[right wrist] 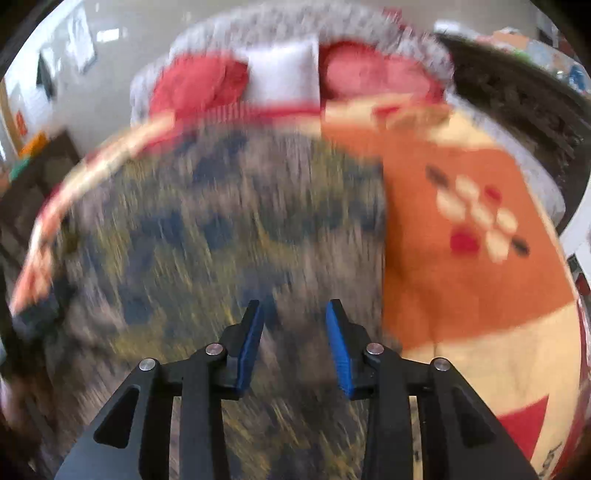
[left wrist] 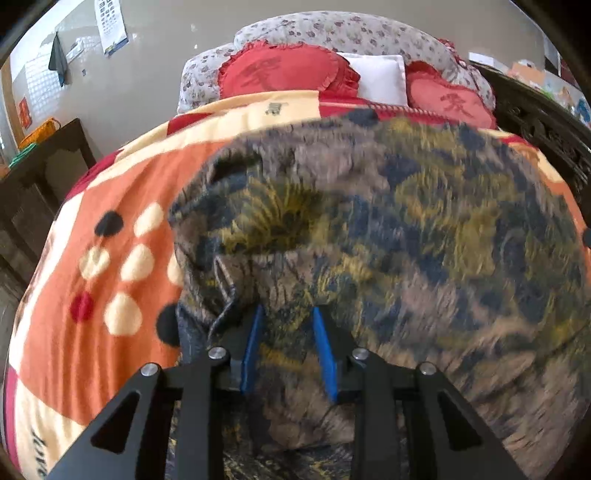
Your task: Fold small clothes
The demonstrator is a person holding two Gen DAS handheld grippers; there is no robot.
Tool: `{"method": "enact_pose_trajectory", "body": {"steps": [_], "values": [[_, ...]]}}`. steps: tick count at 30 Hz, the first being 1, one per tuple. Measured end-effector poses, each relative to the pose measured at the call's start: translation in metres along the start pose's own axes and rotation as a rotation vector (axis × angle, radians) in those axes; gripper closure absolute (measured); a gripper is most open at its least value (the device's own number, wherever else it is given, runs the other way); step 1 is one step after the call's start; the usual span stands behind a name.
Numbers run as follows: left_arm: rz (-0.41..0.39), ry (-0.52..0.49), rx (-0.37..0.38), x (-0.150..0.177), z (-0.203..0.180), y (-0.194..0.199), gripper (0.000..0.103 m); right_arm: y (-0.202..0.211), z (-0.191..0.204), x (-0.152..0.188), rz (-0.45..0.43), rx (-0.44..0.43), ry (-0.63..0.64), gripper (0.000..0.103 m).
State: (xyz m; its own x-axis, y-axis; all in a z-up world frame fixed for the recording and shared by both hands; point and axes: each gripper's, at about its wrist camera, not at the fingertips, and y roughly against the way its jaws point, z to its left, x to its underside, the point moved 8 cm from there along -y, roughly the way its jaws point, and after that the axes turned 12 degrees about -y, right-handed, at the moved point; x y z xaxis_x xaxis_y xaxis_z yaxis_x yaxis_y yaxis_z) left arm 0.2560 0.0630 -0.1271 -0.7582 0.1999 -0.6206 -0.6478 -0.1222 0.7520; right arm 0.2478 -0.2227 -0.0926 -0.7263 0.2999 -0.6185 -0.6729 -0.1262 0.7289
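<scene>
Black linkage arms and blue-padded fingers filled the bottom of both wrist views as we recorded. Beyond them, largest in the scene, lay the orange, cream and red fleece blanket with dot motifs (left wrist: 122, 192), spread across the bed. On it we saw the patterned garment in olive, navy and brown (left wrist: 406, 229), bunched into a rounded heap over the blanket's middle; in the right wrist view the same cloth showed heavily blurred. At the head of the bed sat a grey floral cushion roll (left wrist: 354, 29), two red heart-shaped frilled pillows (left wrist: 284, 70) and a small white square pillow (left wrist: 380, 75) between them. A dark wooden side table (left wrist: 40, 173) stood left of the bed.

Our left gripper (left wrist: 287, 314) had its jaws parted a little, with a fold of the garment standing between the blue pads; we could not tell whether the pads pressed it. Our right gripper (right wrist: 295, 306) hung over the garment with jaws moderately apart; blur kept us from telling whether cloth was pinched.
</scene>
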Motion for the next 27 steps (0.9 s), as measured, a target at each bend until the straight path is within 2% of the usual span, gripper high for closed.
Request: {"method": "enact_pose_trajectory", "body": {"steps": [1, 2, 3, 4, 6, 7, 8, 9, 10, 12, 13, 17, 18, 19, 20, 24, 25, 27], "values": [[-0.025, 0.004, 0.004, -0.007, 0.0, 0.005, 0.067, -0.002, 0.003, -0.012, -0.024, -0.001, -0.012, 0.061], [-0.053, 0.003, -0.002, -0.015, 0.001, 0.008, 0.058, -0.007, 0.006, -0.022, -0.035, -0.008, -0.02, 0.061], [-0.067, 0.002, -0.021, -0.025, 0.002, 0.006, 0.053, -0.017, 0.009, -0.03, -0.023, -0.018, -0.031, 0.061], [-0.05, 0.004, -0.02, -0.029, 0.002, -0.002, 0.049, -0.028, 0.008, -0.033, -0.005, -0.019, -0.043, 0.061], [-0.002, 0.004, -0.024, -0.023, 0.001, -0.021, 0.049, -0.05, 0.007, -0.032, 0.028, 0.007, -0.035, 0.061], [0.008, 0.004, -0.017, -0.017, -0.001, -0.029, 0.048, -0.063, 0.004, -0.028, 0.046, 0.012, -0.025, 0.055], [-0.016, 0.008, -0.013, -0.011, -0.002, -0.031, 0.048, -0.068, -0.003, -0.024, 0.029, -0.002, -0.031, 0.05], [-0.034, 0.022, -0.004, -0.011, 0.0, -0.029, 0.048, -0.07, -0.01, -0.024, 0.008, -0.004, -0.039, 0.036], [-0.037, 0.034, 0.008, -0.011, 0.002, -0.029, 0.048, -0.072, -0.019, -0.022, 0.003, -0.015, -0.061, 0.029], [-0.031, 0.066, 0.052, -0.011, 0.005, -0.033, 0.047, -0.078, -0.028, -0.02, 0.028, -0.098, -0.128, 0.028], [-0.03, 0.073, 0.061, -0.01, 0.005, -0.035, 0.047, -0.08, -0.03, -0.021, 0.038, -0.11, -0.134, 0.028], [-0.026, 0.059, 0.039, -0.01, 0.004, -0.035, 0.046, -0.075, -0.02, -0.024, 0.052, -0.027, -0.073, 0.027], [-0.026, 0.057, 0.037, -0.01, 0.004, -0.035, 0.046, -0.071, -0.017, -0.028, 0.055, -0.012, -0.068, 0.03], [-0.026, 0.059, 0.038, -0.01, 0.004, -0.035, 0.046, -0.06, -0.006, -0.033, 0.037, -0.008, -0.046, 0.046], [-0.027, 0.062, 0.042, -0.01, 0.002, -0.035, 0.046, -0.052, 0.005, -0.033, 0.027, -0.012, -0.021, 0.052], [-0.026, 0.061, 0.04, -0.01, 0.003, -0.036, 0.046, -0.03, 0.079, -0.011, 0.019, -0.112, 0.17, 0.054], [-0.025, 0.06, 0.039, -0.009, 0.004, -0.036, 0.046, -0.033, 0.096, -0.001, 0.014, -0.099, 0.219, 0.054], [-0.021, 0.056, 0.036, -0.01, 0.003, -0.037, 0.045, -0.053, 0.105, 0.013, 0.034, -0.071, 0.234, 0.054]]}}
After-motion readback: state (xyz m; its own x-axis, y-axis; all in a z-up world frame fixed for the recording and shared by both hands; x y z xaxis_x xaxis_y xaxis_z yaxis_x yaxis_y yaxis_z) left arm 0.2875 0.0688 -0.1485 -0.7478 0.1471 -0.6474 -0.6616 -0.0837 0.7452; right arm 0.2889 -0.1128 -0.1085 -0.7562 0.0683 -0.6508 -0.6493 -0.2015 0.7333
